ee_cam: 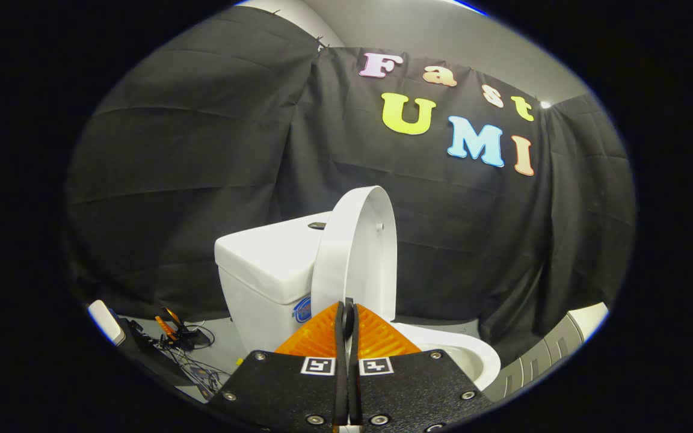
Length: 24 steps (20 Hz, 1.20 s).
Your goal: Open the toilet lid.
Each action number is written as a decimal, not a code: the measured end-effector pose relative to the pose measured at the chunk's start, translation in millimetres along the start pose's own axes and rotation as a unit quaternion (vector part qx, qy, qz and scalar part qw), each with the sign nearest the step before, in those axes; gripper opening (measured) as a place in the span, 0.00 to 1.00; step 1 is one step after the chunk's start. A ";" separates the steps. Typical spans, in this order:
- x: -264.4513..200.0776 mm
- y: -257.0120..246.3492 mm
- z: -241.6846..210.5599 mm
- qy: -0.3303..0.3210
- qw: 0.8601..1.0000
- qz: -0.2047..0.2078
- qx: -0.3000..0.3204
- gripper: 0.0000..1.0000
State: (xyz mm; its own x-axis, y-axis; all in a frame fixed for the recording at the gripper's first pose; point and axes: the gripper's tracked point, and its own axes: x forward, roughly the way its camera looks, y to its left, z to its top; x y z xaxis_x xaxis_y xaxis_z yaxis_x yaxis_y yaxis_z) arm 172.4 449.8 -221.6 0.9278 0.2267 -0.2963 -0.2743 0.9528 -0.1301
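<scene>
A white toilet stands just ahead of me. Its lid [355, 252] is raised upright and leans back toward the tank [265, 264], seen nearly edge-on. The seat and bowl rim [473, 355] lie below and to the right of the fingers. My gripper [347, 313] sits just in front of the lid's lower edge, its two fingers pressed together with nothing visible between them. Whether the tips touch the lid I cannot tell.
Black cloth walls close the booth behind and to both sides of the toilet. On the grey floor left of the tank lies a small device with tangled cables [181, 337]. A grey ribbed object [554, 349] stands at the right beside the bowl.
</scene>
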 end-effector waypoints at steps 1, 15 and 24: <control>0.4 -0.8 -0.7 0.000 1.000 0.001 0.002 0.00; 2.5 14.1 -5.7 0.023 0.999 0.019 0.012 0.17; -29.5 19.0 6.8 0.014 0.992 0.073 0.102 0.95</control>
State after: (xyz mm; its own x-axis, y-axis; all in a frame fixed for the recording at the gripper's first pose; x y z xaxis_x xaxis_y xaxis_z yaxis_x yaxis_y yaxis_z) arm 141.6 462.6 -208.9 0.8734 0.3630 -0.3247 -0.3467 0.9316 0.1090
